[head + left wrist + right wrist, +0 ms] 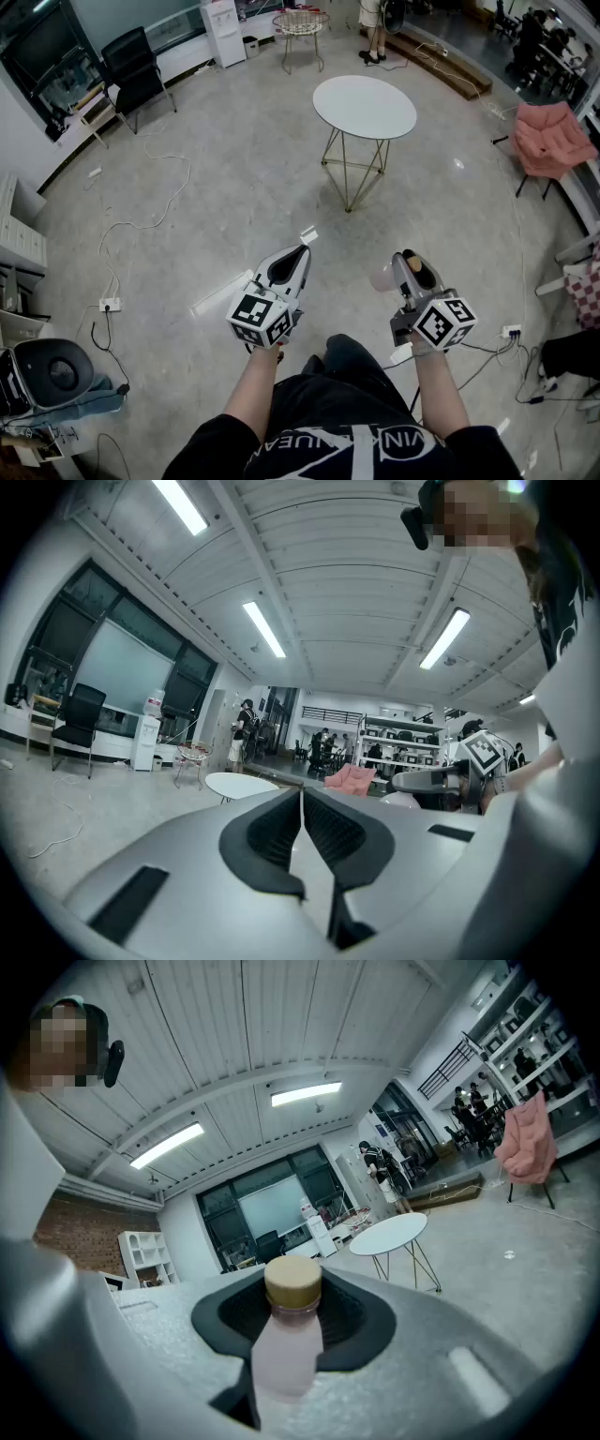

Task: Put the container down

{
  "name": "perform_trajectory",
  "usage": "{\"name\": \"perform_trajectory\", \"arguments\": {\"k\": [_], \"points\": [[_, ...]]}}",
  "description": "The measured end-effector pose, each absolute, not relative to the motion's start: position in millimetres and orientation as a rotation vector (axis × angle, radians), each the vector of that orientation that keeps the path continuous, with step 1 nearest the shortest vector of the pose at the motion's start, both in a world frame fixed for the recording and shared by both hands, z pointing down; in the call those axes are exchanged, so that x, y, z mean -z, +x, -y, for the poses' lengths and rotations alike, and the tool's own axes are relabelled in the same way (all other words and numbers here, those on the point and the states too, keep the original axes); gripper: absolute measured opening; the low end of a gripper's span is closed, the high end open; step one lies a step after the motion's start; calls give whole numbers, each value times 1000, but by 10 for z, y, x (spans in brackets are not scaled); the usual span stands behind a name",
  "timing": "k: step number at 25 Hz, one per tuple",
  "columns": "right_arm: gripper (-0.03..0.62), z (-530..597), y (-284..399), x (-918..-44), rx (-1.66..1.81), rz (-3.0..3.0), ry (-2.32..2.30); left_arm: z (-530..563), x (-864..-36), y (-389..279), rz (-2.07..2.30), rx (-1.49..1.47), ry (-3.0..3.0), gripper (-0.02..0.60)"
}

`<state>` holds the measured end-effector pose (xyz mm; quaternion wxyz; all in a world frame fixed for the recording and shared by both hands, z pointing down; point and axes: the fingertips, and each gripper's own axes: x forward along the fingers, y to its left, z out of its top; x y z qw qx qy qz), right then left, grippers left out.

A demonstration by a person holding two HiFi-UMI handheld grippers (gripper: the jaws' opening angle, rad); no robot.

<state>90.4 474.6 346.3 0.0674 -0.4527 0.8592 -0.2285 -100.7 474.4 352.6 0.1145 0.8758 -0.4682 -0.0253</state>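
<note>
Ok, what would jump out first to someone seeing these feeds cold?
The pale pink bottle with a tan cap, clamped in the right gripper and held out level above the floor. Beside it, the left gripper is shut and empty. Ahead stands a round white table on thin gold legs.

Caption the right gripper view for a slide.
Right gripper holds a pink, tan-capped bottle between its jaws, a round white table standing beyond.
</note>
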Motion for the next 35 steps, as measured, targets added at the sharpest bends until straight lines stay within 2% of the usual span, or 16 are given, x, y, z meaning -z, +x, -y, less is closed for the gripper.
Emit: {"name": "perform_trajectory", "arguments": {"k": [25,35], "points": [[123,-4585,812,-3506,724,-2614,-1347,-4705,-3587,-1222,1436,92,2507,15],[123,-4198,829,-3589,754,-2568,-1385,-4294,-3690,-1210,1388,67,2502,15]]}}
